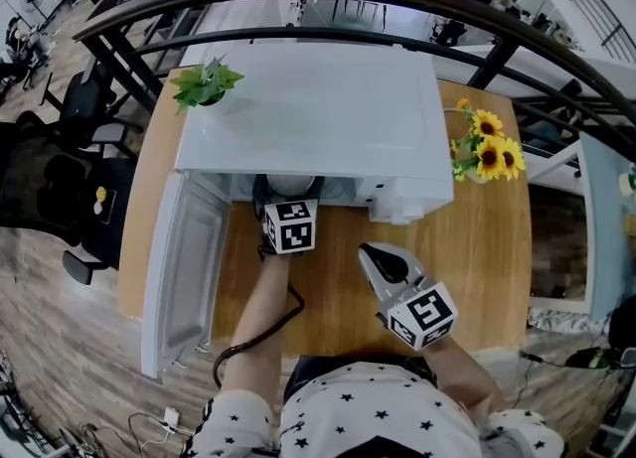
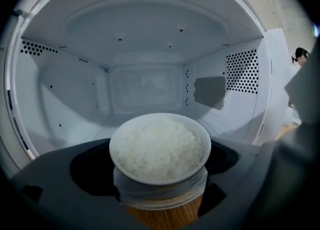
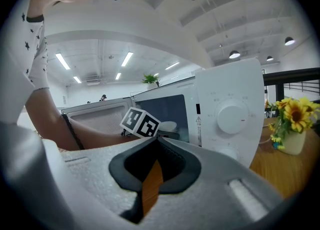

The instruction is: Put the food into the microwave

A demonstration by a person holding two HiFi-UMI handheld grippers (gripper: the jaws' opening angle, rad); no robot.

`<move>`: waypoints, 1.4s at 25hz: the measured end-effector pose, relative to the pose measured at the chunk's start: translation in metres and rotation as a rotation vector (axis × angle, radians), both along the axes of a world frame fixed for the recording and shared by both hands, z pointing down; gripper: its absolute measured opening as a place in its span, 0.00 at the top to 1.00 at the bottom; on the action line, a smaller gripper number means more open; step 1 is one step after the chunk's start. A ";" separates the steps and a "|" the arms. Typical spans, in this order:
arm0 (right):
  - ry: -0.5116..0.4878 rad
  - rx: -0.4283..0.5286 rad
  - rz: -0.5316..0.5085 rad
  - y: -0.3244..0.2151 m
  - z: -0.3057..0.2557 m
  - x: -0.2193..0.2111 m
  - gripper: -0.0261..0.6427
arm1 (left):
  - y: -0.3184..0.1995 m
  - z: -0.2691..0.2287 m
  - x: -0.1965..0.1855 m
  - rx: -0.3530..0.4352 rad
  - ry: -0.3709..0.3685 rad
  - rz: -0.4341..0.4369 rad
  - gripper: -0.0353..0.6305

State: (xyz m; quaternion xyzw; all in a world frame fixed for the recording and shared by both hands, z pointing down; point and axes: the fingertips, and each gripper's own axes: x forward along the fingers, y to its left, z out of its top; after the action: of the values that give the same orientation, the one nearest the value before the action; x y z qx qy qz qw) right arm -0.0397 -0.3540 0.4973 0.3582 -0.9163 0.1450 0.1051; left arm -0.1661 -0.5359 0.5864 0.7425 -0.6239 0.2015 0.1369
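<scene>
A white bowl of rice [image 2: 159, 146] sits between the dark jaws of my left gripper [image 2: 160, 176], which is shut on it. The bowl is at the mouth of the open white microwave [image 1: 318, 118], with the empty cavity [image 2: 145, 94] straight ahead. In the head view the bowl [image 1: 290, 184] shows just under the microwave's front edge, ahead of the left gripper [image 1: 289, 193]. My right gripper [image 1: 372, 252] hangs over the wooden table [image 1: 487, 247] in front of the control panel. Its jaws are shut with nothing in them [image 3: 156, 141].
The microwave door [image 1: 184, 267] swings open to the left, past the table edge. A small green plant [image 1: 207, 81] stands on the microwave's top left corner. A vase of sunflowers [image 1: 487, 153] is on the table to the right. The dial [image 3: 232, 119] faces the right gripper.
</scene>
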 end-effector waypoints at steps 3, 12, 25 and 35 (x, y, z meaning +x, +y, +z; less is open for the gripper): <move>-0.009 -0.001 0.017 0.003 -0.003 0.003 0.95 | 0.003 0.000 0.000 0.004 0.002 0.005 0.21; -0.005 0.024 0.041 0.021 -0.012 0.014 0.95 | 0.030 -0.007 -0.001 -0.001 0.041 0.009 0.21; -0.030 0.083 0.073 0.068 -0.037 0.018 0.95 | 0.118 -0.046 0.015 0.034 0.123 0.031 0.21; -0.048 0.145 0.088 0.116 -0.053 0.023 0.95 | 0.206 -0.092 0.024 0.129 0.174 -0.001 0.52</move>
State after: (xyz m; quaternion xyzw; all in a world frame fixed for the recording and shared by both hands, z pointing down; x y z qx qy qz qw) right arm -0.0164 -0.2377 0.4439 0.4010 -0.9101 0.0915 0.0504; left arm -0.1420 -0.3297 0.4946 0.7644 -0.6215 0.0955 0.1426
